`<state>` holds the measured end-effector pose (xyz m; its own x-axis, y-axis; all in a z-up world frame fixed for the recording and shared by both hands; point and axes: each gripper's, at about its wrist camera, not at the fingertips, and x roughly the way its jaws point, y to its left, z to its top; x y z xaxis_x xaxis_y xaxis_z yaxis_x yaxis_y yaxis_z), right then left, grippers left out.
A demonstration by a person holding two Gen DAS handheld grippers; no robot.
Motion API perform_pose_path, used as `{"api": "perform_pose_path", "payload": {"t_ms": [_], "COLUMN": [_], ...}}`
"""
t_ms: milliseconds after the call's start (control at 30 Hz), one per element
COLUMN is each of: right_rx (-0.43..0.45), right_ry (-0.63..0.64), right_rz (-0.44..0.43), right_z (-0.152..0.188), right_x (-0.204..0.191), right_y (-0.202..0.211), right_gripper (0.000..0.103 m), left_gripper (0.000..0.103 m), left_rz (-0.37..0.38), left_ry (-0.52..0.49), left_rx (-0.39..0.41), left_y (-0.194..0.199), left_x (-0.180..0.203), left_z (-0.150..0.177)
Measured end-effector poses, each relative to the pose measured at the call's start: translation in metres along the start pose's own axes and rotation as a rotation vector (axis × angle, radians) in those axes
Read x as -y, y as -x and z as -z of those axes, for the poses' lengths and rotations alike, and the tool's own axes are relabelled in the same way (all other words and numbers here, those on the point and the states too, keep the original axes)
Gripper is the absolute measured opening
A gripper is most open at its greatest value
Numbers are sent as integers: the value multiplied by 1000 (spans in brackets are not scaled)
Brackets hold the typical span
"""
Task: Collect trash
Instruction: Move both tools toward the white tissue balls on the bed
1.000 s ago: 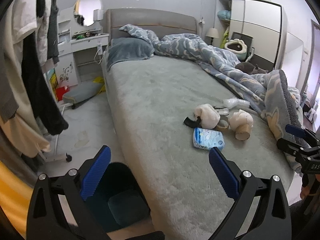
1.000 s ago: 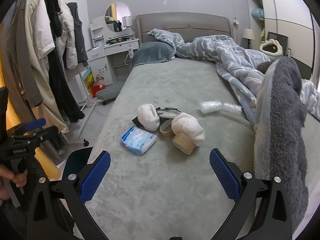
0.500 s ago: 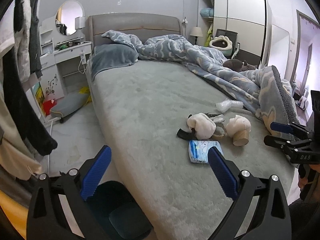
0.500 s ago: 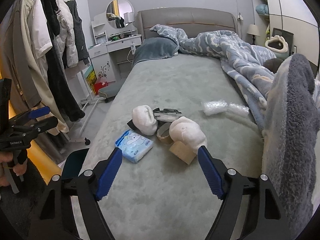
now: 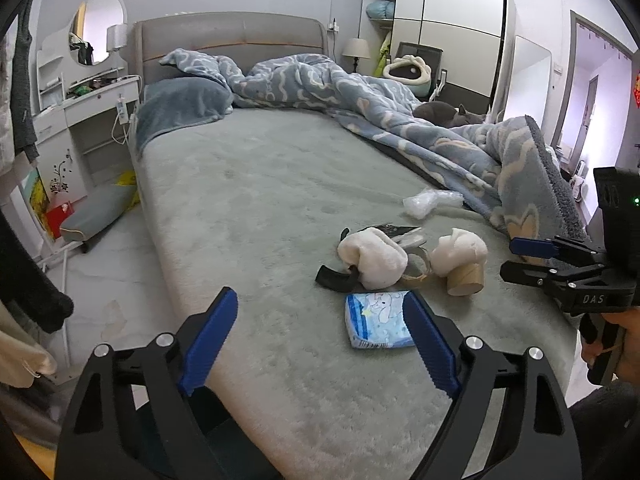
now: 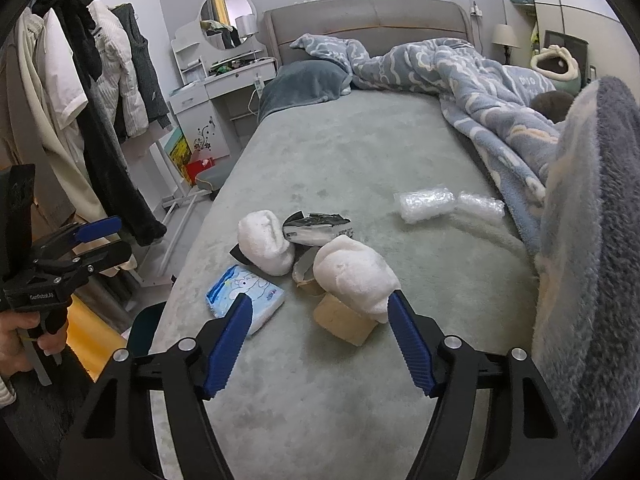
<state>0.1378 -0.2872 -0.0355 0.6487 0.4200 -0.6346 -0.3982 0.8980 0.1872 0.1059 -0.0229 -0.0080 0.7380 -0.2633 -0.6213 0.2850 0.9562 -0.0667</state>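
My right gripper [image 6: 318, 344], fingers narrowing but empty, frames the cardboard tube [image 6: 344, 320] at lower centre on the bed [image 6: 360, 152]; the sock [image 6: 352, 276] draped over it could get pinched too. My left gripper [image 5: 318, 344] is released.

left gripper [image 5: 320, 340]: black frame, ribbed blue pads, silver screws, tiny white lettering on the side
right gripper [image 6: 318, 340]: same black and blue build, "DAS" on its side, little green light on the body
sleeve [image 6: 6, 390]: light, ribbed cuff
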Motion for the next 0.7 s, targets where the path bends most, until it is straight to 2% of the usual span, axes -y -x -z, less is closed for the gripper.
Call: {"api": "perform_pose_path", "payload": {"t_ms": [133, 367, 700], "right_rx": [-12, -40, -75], "right_ry": [5, 0, -8], "right_rz": [-8, -39, -47], "right_z": [-7, -17, -26], "right_x": [4, 14, 27], "right_y": [-9, -27, -46], "right_gripper": [69, 66, 63], "left_gripper": [87, 86, 86], "left_rz": [-7, 26, 93], "left_ry": [3, 45, 25], "left_rx": [2, -5, -3], "left_y": [-11, -25, -42], "left_x": [0, -6, 7], "left_z": [-6, -12, -20]}}
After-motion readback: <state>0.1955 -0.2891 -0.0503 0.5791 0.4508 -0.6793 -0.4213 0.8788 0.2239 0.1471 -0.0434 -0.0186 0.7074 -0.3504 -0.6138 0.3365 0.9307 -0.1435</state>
